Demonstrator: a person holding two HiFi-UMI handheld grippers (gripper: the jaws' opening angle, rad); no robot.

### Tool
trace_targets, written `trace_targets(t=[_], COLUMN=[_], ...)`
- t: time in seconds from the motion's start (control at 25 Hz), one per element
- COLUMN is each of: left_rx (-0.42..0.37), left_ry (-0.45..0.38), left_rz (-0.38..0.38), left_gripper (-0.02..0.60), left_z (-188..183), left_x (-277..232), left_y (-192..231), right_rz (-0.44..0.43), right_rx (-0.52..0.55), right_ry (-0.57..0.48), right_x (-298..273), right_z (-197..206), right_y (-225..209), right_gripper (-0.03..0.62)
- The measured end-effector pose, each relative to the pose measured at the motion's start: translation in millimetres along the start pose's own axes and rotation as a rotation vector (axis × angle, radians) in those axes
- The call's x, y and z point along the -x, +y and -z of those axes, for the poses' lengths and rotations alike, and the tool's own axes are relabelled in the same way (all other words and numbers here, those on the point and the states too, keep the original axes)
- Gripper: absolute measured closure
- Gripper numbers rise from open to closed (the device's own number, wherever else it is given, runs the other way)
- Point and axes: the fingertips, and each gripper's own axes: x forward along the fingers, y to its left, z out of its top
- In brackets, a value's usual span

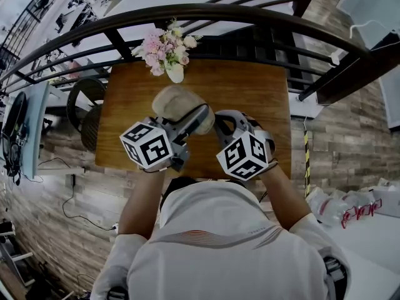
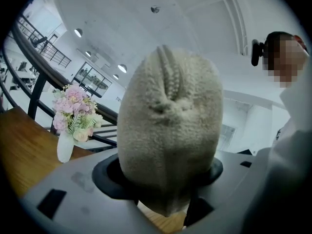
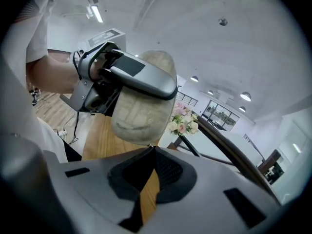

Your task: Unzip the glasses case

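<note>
the left gripper (image 1: pixel 192 121) has its fingers clamped wide across a fuzzy cream glasses case (image 2: pixel 170 130), held in the air above the counter (image 1: pixel 250 86). the right gripper (image 3: pixel 151 148) has its fingers pressed together at the case's edge; whether they pinch a zip tab is too small to tell. the case looks light and soft-skinned, likely firm inside: best to hold the body and pull the tab. beyond are the wooden counter, a vase of pink flowers (image 1: pixel 167 54), a dark curved railing (image 1: pixel 206 10) and a bright white hall.
</note>
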Motion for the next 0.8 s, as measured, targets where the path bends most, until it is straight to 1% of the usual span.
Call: trace_targets(t=[0.12,0.24,0.32,0.4,0.52,0.64,0.72,0.8], left_rx=[-0.043,-0.104,-0.131,-0.152,-0.191,-0.206,-0.205,-0.223], left_ry=[0.045,0.115,0.149,0.163,0.162,0.18,0.21,0.255], left_rz=[0.007,0.024,0.03,0.031,0.035,0.046,0.056,0.068], left_gripper=[0.29,0.29,0.29,0.29,0.29,0.289,0.289,0.288], left_z=[6.8,15.0,19.8,22.8,25.3,31.2,37.6,45.9], left_x=[-2.0,-4.5,-6.6,-8.0,-9.9,-11.9,-12.4,-12.6], left_y=[-5.4,-11.4,-13.2,-14.2,-17.9,-19.6,-19.8,-20.8], right_rz=[0.018,0.031,0.035,0.045,0.06,0.072,0.072,0.072], right_rx=[0.056,0.115,0.139,0.162,0.194,0.247,0.292,0.337], right_ry=[-0.006,-0.014,-0.019,-0.024,-0.037,-0.041,-0.041,-0.046], right_x=[1.8,3.3,3.4,3.6,6.1,8.5,9.9,11.4], right_z=[1.5,2.7,3.7,3.5,2.4,2.2,1.7,0.1], right_y=[-3.2,-4.2,-6.5,-9.3,-14.6,-18.1,-18.6,-18.4], right_gripper=[0.546,0.545,0.545,0.545,0.545,0.545,0.545,0.545])
